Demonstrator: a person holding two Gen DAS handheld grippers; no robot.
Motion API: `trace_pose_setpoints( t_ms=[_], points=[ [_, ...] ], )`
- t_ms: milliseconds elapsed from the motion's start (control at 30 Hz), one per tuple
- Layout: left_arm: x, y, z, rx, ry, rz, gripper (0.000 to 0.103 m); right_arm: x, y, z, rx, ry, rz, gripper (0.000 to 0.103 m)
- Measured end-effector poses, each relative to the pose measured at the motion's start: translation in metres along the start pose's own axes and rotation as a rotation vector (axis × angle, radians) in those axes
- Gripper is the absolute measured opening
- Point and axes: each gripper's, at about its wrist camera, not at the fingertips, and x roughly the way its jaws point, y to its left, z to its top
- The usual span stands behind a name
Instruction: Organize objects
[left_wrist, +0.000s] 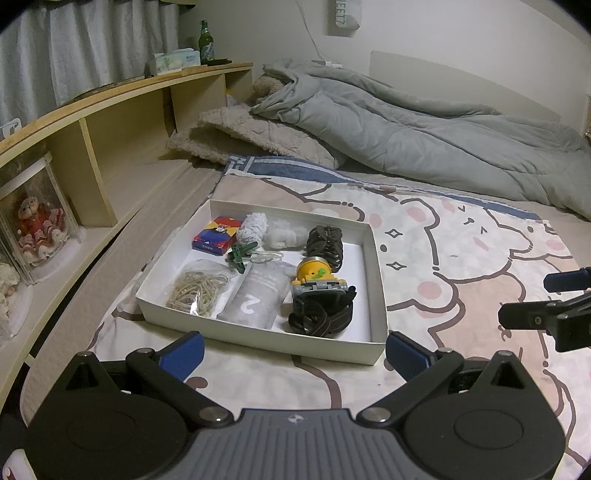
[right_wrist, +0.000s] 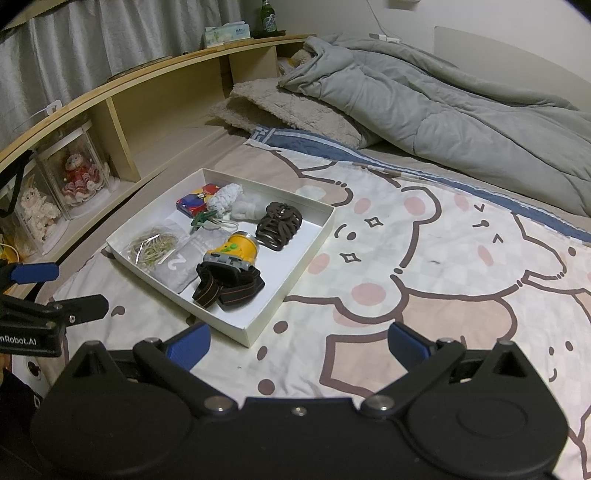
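Note:
A shallow white box (left_wrist: 376, 258) (right_wrist: 317, 236) lies on a cartoon bear bedsheet. It holds a yellow headlamp with a black strap (left_wrist: 314, 275) (right_wrist: 234, 251), a dark hair claw (left_wrist: 327, 240) (right_wrist: 279, 225), a red-blue card pack (left_wrist: 216, 234) (right_wrist: 194, 199), a bag of rubber bands (left_wrist: 195, 288) (right_wrist: 153, 245), a grey pouch marked 2 (left_wrist: 255, 299) (right_wrist: 175, 267), green clips (left_wrist: 238, 254) and white cloth bundles (left_wrist: 253, 223). My left gripper (left_wrist: 295, 356) hovers open just before the box's near wall, empty. My right gripper (right_wrist: 299, 345) hangs open over the sheet beside the box's near corner, empty.
A wooden shelf unit (left_wrist: 122, 122) runs along the left, with dolls in clear cases (left_wrist: 35, 225), a tissue pack and a green bottle (left_wrist: 206, 42) on top. A grey duvet (left_wrist: 424, 129) and a beige blanket (left_wrist: 255, 136) are heaped at the far end. Bare sheet (right_wrist: 443, 258) spreads to the box's right.

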Motion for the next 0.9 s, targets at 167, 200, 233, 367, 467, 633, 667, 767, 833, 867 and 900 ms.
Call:
trace_pose_setpoints(
  t_ms=[167, 200, 233, 367, 467, 633, 667, 767, 833, 867, 900],
  points=[
    [-0.0004, 0.0004, 0.0005, 0.002, 0.000, 0.002, 0.103, 0.0005, -0.0001, -0.0006, 0.000, 0.002, 0.001, 0.103],
    [-0.0005, 0.0007, 0.0007, 0.000, 0.001, 0.002, 0.103, 0.0004, 0.0000, -0.0007, -0.001, 0.002, 0.001, 0.103],
    [-0.0005, 0.0008, 0.0008, -0.002, 0.001, 0.002, 0.103, 0.0005, -0.0001, -0.0006, 0.000, 0.002, 0.001, 0.103],
    [-0.0004, 0.0011, 0.0009, -0.001, 0.002, 0.002, 0.103, 0.0005, -0.0001, -0.0005, 0.000, 0.002, 0.002, 0.103],
    [-0.0004, 0.0006, 0.0010, -0.001, 0.001, 0.003, 0.103, 0.0006, -0.0001, -0.0016, -0.001, 0.003, 0.001, 0.103],
    [-0.0002, 0.0007, 0.0010, -0.002, 0.002, 0.003, 0.103, 0.0007, 0.0000, -0.0016, -0.001, 0.003, 0.001, 0.103],
    [-0.0002, 0.0009, 0.0011, -0.002, 0.002, 0.003, 0.103, 0.0006, 0.0000, -0.0016, -0.001, 0.003, 0.001, 0.103],
    [-0.0002, 0.0010, 0.0011, -0.002, 0.002, 0.002, 0.103, 0.0006, 0.0000, -0.0015, -0.001, 0.003, 0.002, 0.103],
    [-0.0001, 0.0009, 0.0010, -0.001, 0.002, 0.003, 0.103, 0.0008, -0.0003, -0.0022, -0.003, 0.004, 0.002, 0.103],
    [-0.0001, 0.0010, 0.0010, -0.002, 0.002, 0.003, 0.103, 0.0008, -0.0006, -0.0026, -0.004, 0.004, 0.002, 0.103],
    [-0.0002, 0.0011, 0.0010, -0.002, 0.002, 0.003, 0.103, 0.0008, -0.0005, -0.0026, -0.003, 0.004, 0.002, 0.103]
  ],
)
